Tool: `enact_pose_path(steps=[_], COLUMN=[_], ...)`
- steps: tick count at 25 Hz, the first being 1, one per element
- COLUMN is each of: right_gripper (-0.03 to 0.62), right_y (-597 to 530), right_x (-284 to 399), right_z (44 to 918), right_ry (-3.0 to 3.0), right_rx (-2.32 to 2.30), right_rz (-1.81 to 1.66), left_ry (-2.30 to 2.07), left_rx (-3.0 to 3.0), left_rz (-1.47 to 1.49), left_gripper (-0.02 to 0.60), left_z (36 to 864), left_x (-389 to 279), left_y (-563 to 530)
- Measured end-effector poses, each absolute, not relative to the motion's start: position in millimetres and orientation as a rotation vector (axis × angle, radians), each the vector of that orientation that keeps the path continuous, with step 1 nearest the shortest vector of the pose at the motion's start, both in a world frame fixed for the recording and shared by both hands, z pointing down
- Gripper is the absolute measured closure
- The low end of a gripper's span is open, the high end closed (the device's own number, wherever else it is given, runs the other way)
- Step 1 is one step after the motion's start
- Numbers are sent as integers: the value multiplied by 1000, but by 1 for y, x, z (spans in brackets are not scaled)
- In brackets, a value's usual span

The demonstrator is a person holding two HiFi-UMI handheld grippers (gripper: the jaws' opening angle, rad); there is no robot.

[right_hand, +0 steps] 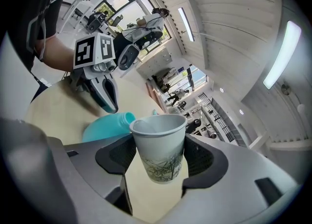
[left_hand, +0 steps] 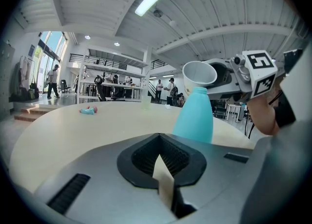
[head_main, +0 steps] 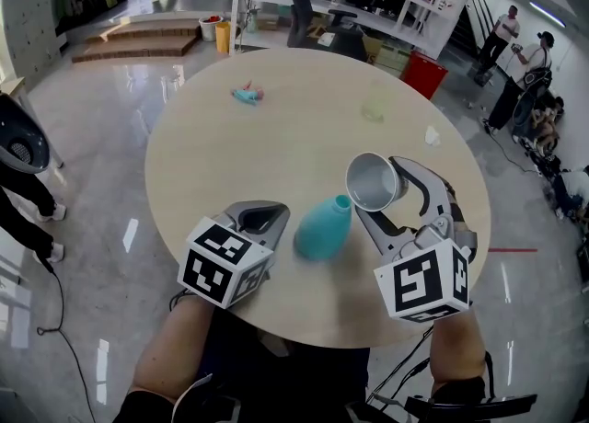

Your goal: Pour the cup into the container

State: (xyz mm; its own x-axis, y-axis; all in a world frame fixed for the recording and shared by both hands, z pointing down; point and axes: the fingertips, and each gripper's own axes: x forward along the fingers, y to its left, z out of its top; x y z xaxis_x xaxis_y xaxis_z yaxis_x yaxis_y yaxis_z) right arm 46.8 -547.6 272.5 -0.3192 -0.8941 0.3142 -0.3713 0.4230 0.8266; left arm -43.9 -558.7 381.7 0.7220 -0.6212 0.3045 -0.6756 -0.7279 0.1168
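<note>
My right gripper (head_main: 382,193) is clamped on the paper cup (head_main: 373,182), jaws pressing its side wall about mid-height. The cup is off the surface (head_main: 276,136) and tipped over, with its rim just above the narrow mouth of the teal bottle (head_main: 324,231). I can't tell what's inside the cup; the interior looks pale in the right gripper view.

The bottle stands upright near my edge of the surface, between the two grippers. My left gripper (head_main: 262,219) has its jaws together with nothing in them. It sits low, just beside the bottle and not touching it.

Handling, as I judge it: the cup is light with a thin wall, so it will dent or go oval if squeezed harder. The mid-wall hold looks right, since the rim is stiffer but has to stay clear for the pour. The bottle's neck is a small target, and the bottle looks light and is unheld, so a nudge from the rim could tip it. Steadying its lower body with the left gripper would be the spot.
</note>
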Motion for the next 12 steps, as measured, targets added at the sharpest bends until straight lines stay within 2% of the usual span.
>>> enact_pose_path(steps=[12], right_gripper=[283], right_y=[-546], right_x=[43], right_z=[272], right_ry=[-1848], right_rx=[1050], right_rz=[-859], left_ry=[-1029], left_rx=[2706], left_rz=[356], left_gripper=[581], left_z=[380], left_x=[-44], left_y=[-556])
